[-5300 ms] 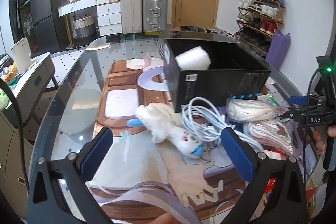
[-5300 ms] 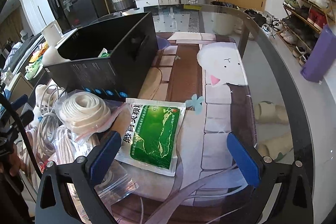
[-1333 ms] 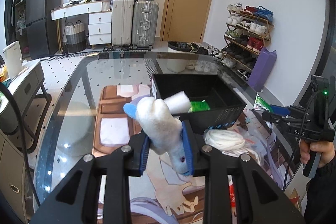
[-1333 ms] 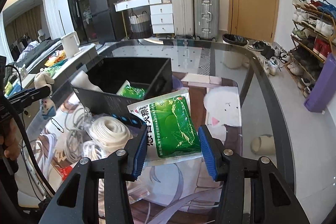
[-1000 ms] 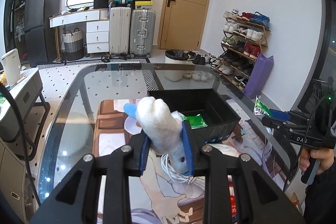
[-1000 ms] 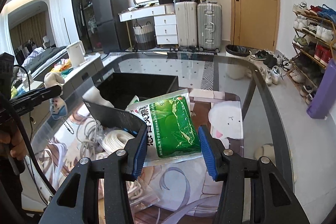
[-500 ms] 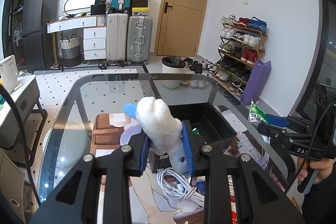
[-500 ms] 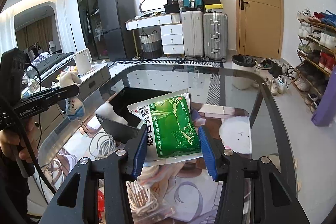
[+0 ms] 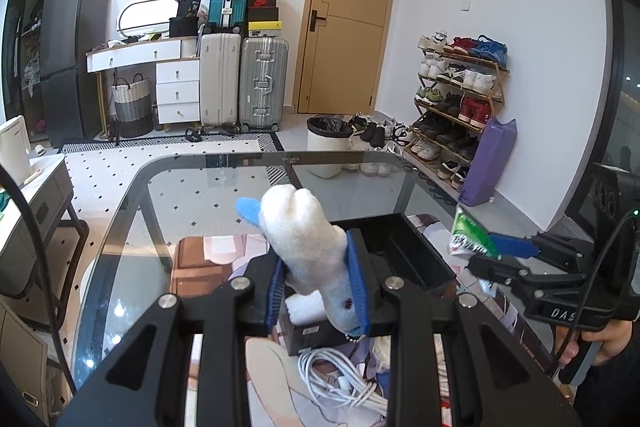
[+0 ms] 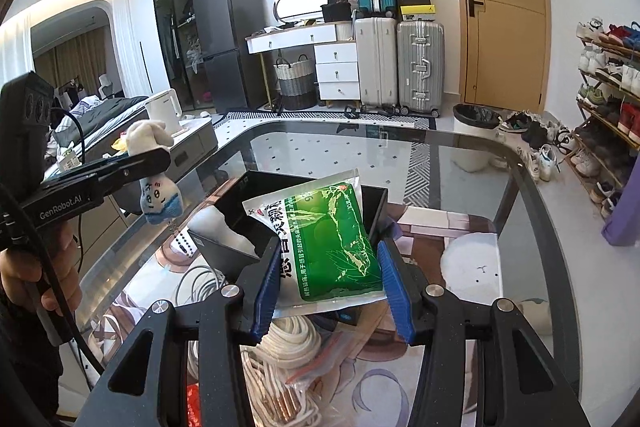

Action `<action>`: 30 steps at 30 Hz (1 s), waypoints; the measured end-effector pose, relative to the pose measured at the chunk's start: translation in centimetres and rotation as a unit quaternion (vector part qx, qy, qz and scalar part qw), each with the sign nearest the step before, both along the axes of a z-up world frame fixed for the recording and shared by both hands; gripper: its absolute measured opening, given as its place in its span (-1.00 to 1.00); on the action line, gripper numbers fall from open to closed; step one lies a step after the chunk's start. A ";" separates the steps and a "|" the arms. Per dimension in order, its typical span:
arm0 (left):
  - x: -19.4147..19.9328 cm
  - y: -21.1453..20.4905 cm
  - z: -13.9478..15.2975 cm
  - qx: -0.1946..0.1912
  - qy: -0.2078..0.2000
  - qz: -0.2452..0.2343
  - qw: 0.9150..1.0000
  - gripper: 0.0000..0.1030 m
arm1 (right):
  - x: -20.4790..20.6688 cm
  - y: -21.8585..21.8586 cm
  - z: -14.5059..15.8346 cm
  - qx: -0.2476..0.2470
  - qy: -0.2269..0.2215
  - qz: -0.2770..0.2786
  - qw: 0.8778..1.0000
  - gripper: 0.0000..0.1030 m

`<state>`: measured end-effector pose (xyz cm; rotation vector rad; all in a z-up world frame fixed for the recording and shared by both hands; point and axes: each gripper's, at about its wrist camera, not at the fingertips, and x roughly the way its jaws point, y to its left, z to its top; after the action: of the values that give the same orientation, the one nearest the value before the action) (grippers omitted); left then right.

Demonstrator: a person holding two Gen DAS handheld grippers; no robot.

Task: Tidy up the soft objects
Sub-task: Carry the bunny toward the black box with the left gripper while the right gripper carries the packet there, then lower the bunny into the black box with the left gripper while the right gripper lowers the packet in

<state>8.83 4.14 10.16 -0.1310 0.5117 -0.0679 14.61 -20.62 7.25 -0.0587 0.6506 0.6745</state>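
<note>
While both grippers hang high over the glass table, each has a load: the left gripper is clamped on a white plush toy, and the right gripper pinches a green-printed packet. At twelve o'clock beyond both sits the black box, with a white roll already inside. Judging by this, two items await dropping in, while white cables and bagged rope at six o'clock remain unsorted.
</note>
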 end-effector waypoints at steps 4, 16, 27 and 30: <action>1.1 -0.3 0.3 0.002 -0.003 -0.005 1.000 -0.48 | 0.7 0.9 -0.4 -0.004 0.004 0.001 1.000 -0.07; 4.3 -0.3 -0.3 -0.001 0.006 -0.005 1.000 -0.48 | 2.7 3.0 -1.6 -0.013 0.012 0.008 1.000 -0.07; 6.0 -0.7 -1.6 0.005 0.019 -0.008 1.000 -0.48 | 3.9 4.7 -2.5 -0.027 0.017 0.027 0.999 -0.07; 6.5 -1.1 -1.8 0.012 0.021 -0.008 1.000 -0.48 | 4.2 5.1 -2.7 -0.033 0.015 0.030 0.999 -0.07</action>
<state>15.37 3.05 8.34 -0.1054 0.5559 -0.0752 18.81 -15.54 4.56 -0.1296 0.7031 0.7123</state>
